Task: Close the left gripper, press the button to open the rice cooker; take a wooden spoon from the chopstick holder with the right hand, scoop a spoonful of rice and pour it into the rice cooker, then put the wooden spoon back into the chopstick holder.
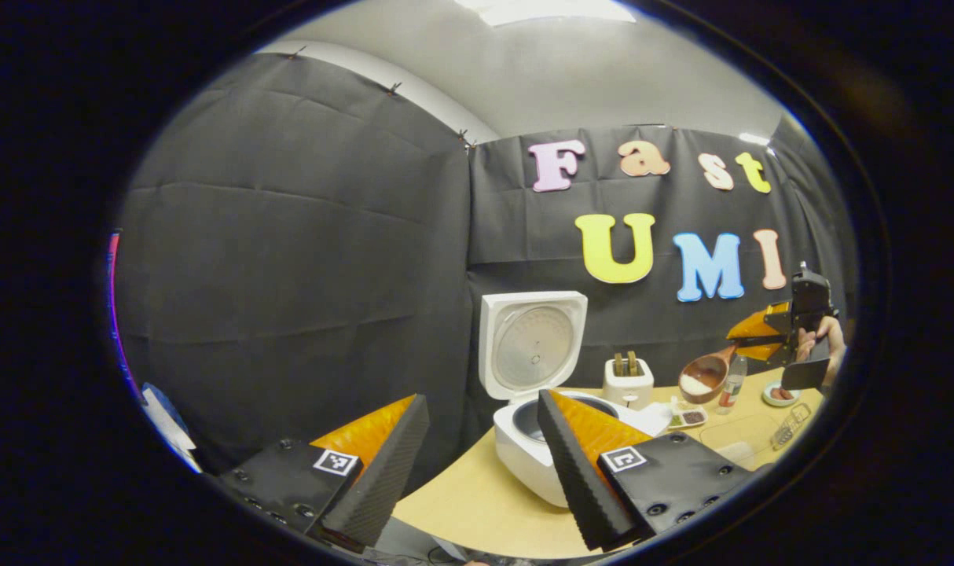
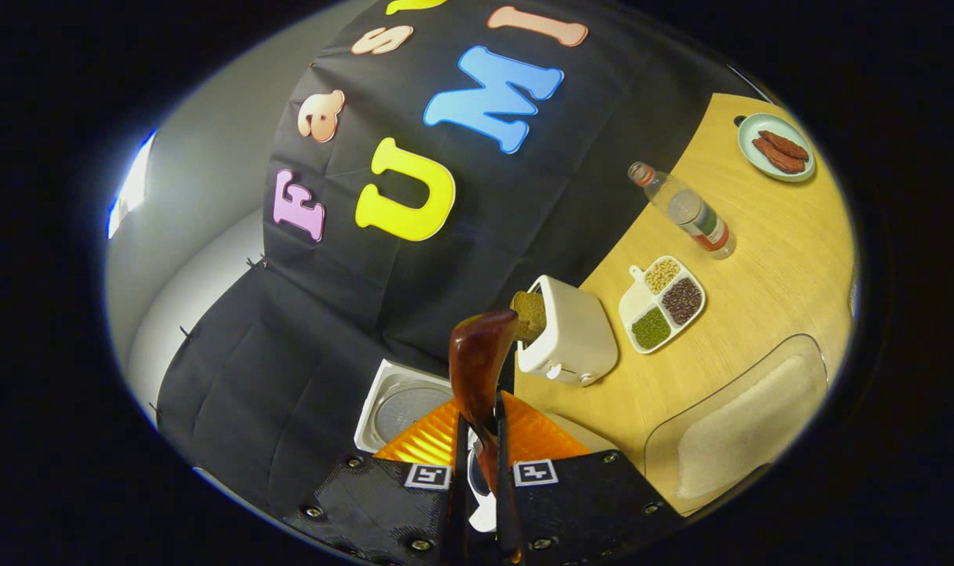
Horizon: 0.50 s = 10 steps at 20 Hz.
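Right tongs, clamped on the wooden spoon; left tongs, parted and empty. Ahead of the left tongs on the desk stands the rice cooker, lid raised. Beyond it, the spoon's bowl carries rice.

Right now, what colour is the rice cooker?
White rice cooker, lid up; clearest in the left gripper view.

My left gripper: black screwed plates, orange wedge fingers with ribbed black pads, a square black-and-white marker on each. Right gripper looks the same: orange ribbed wedges, black plates, screws, two markers.
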Each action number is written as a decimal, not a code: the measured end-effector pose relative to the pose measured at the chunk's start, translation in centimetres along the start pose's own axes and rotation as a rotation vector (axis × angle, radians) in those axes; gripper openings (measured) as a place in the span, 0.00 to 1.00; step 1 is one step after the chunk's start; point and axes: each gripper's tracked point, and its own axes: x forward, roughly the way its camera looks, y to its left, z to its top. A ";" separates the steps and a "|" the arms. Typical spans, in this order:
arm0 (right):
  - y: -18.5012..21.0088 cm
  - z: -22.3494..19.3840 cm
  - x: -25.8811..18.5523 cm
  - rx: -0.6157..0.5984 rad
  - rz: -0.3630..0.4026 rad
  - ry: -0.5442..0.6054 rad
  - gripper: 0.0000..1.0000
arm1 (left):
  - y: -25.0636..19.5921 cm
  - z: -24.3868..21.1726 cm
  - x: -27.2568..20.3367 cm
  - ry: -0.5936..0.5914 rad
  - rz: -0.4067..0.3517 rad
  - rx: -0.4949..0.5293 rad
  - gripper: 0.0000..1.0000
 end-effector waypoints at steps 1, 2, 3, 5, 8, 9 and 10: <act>0.6 -0.4 0.8 -0.016 0.005 0.010 0.15 | 0.6 -0.1 -0.1 0.002 0.012 -0.005 0.94; 1.3 -1.0 1.6 -0.032 0.010 0.022 0.15 | 1.2 -0.3 -0.4 0.003 0.025 -0.010 0.94; 1.9 -1.6 2.6 -0.050 0.014 0.032 0.14 | 1.9 -0.6 -0.6 0.006 0.039 -0.013 0.94; 2.9 -2.9 4.4 -0.090 0.024 0.051 0.15 | 3.5 -1.2 -1.3 0.024 0.068 -0.015 0.94; 3.9 -5.0 7.2 -0.139 0.039 0.071 0.15 | 5.2 -1.8 -2.4 0.038 0.101 -0.006 0.94; 4.1 -5.7 8.1 -0.156 0.043 0.077 0.14 | 5.6 -1.8 -2.7 0.042 0.110 0.002 0.94; 4.4 -6.4 9.0 -0.173 0.042 0.083 0.14 | 6.0 -1.7 -2.9 0.044 0.118 0.010 0.94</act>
